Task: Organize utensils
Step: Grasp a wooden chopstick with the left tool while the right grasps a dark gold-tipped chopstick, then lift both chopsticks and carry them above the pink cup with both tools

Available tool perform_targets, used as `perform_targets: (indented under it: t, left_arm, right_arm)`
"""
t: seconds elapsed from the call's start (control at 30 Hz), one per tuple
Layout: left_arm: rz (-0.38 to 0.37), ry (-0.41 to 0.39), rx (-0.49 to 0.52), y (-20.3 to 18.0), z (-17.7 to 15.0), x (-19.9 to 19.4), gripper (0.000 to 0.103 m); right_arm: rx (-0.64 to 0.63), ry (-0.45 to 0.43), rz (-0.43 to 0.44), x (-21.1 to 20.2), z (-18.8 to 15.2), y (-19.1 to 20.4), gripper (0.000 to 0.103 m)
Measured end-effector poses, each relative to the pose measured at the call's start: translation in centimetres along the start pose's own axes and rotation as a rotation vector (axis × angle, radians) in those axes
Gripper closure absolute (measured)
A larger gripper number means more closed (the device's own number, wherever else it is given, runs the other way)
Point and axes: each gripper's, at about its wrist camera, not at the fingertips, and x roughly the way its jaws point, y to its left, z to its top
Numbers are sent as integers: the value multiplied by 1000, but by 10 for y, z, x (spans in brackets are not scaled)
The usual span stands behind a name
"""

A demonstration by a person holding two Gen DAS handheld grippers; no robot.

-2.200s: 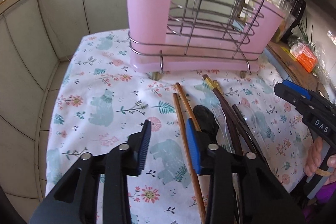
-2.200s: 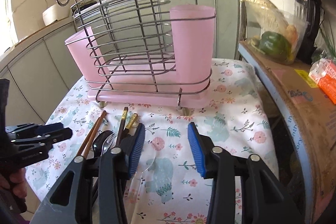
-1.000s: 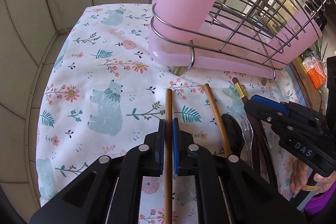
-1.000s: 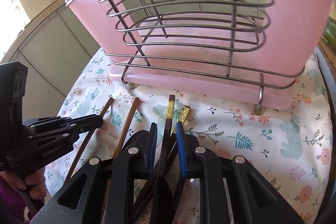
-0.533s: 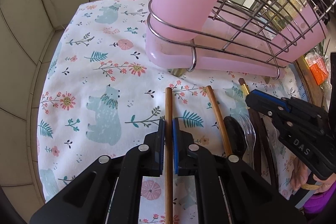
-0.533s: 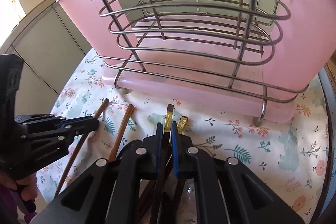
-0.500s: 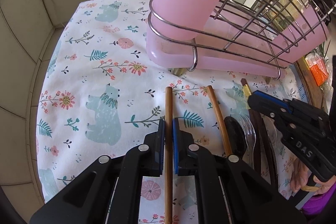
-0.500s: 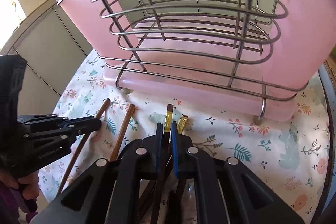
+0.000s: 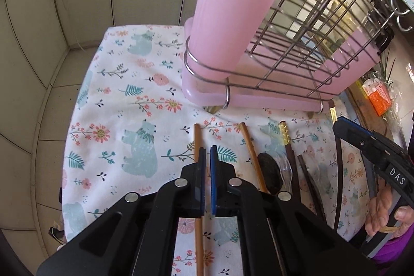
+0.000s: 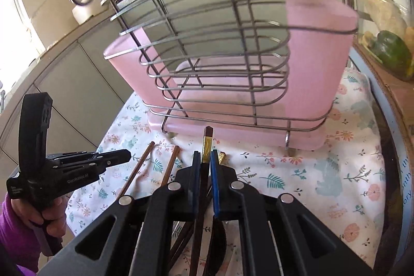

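My left gripper (image 9: 207, 154) is shut. A light brown chopstick (image 9: 197, 136) lies on the floral cloth (image 9: 129, 100), running under the left finger and not in the gap. A second light chopstick (image 9: 249, 146) lies to its right. My right gripper (image 10: 204, 157) is shut on a dark chopstick (image 10: 207, 139) with a gold band, whose tip is lifted towards the rack's base. Its gold-tipped mate (image 10: 222, 155) stays on the cloth. Behind stands the wire rack (image 10: 220, 48) with pink cups (image 9: 233, 25) at both ends. In the right wrist view the left gripper (image 10: 126, 154) hovers above the light chopsticks.
A black spoon (image 9: 269, 170), a clear plastic utensil (image 9: 284, 167) and more dark chopsticks (image 9: 308, 172) lie between the grippers. A cardboard box (image 10: 398, 100) with a bagged green pepper (image 10: 390, 48) borders the cloth on the right. Cabinet doors (image 9: 77, 4) stand behind and left.
Both grippers shut and rose. The right one closed on the dark chopstick and lifted it. The light chopstick that sat between the left pads now lies under the left finger.
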Motion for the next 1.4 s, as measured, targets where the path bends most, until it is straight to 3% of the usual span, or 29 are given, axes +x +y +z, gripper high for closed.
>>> perform_targets:
  t: [0.13, 0.3, 0.43, 0.73, 0.87, 0.93, 1.1, 1.23, 1.4]
  left_arm:
    - [8, -8, 0, 1, 2, -3, 102]
    - [4, 74, -41, 12, 2, 9, 102]
    - [20, 142, -22, 10, -2, 23, 88]
    - [100, 196, 46, 2, 5, 49, 86]
    - [89, 183, 66, 0, 5, 50, 87]
    - [82, 172, 64, 1, 4, 48, 97]
    - [32, 122, 41, 8, 4, 27, 97]
    - [7, 53, 28, 9, 7, 2, 97]
    - [-33, -65, -9, 8, 16, -36, 97]
  right_arm:
    - [24, 4, -28, -9, -4, -14, 96]
    - [95, 67, -61, 0, -14, -43, 96]
    - [133, 118, -68, 15, -21, -56, 96]
    - [160, 224, -72, 32, -32, -66, 96]
    - [159, 250, -71, 36, -31, -67, 94]
    - [149, 278, -72, 41, -29, -67, 90]
    - [110, 295, -95, 51, -27, -60, 90]
    - [134, 266, -99, 46, -29, -62, 97]
    - [135, 131, -63, 7, -27, -59, 97]
